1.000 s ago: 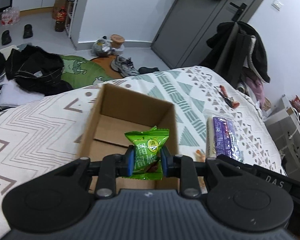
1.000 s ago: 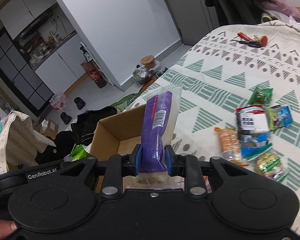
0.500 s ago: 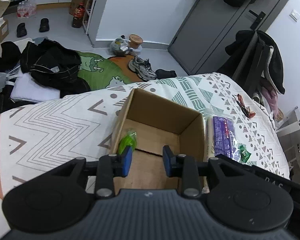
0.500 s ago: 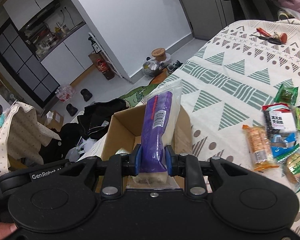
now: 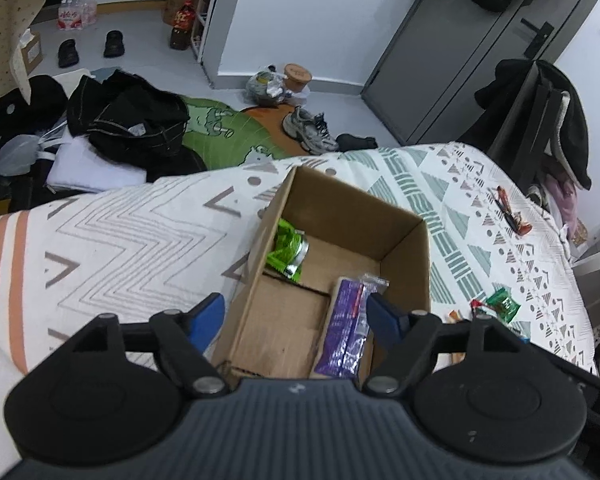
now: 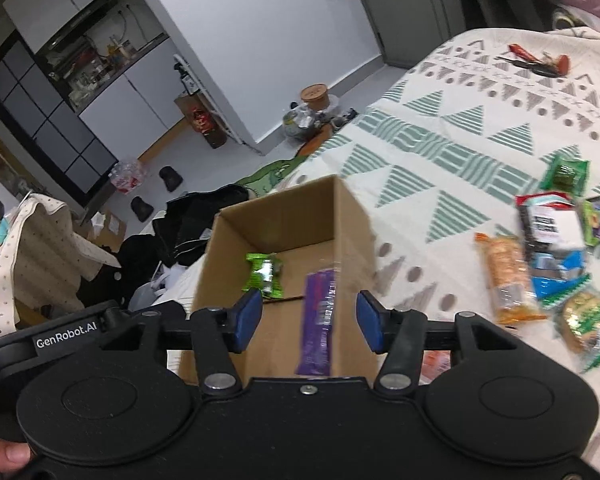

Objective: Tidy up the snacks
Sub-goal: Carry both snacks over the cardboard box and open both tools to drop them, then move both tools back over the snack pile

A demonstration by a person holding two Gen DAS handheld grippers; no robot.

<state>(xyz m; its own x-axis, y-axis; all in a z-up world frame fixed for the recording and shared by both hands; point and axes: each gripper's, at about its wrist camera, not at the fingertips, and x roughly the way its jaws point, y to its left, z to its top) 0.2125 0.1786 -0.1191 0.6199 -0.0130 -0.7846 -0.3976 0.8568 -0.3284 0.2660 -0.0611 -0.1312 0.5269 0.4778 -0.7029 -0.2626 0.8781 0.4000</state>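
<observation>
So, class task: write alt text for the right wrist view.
An open cardboard box on a patterned bedspread holds a green snack packet and a purple packet. The right tool, opening, frames it; more snacks lie right.

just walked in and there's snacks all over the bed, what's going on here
A person holding a gripper in each hand is packing snacks into a cardboard box on the bed. A green snack packet lies inside it, and a purple packet sits in the box between the right gripper's opening jaws, not pinched. The left gripper is opening too, empty. More snacks wait on the bedspread.
</observation>
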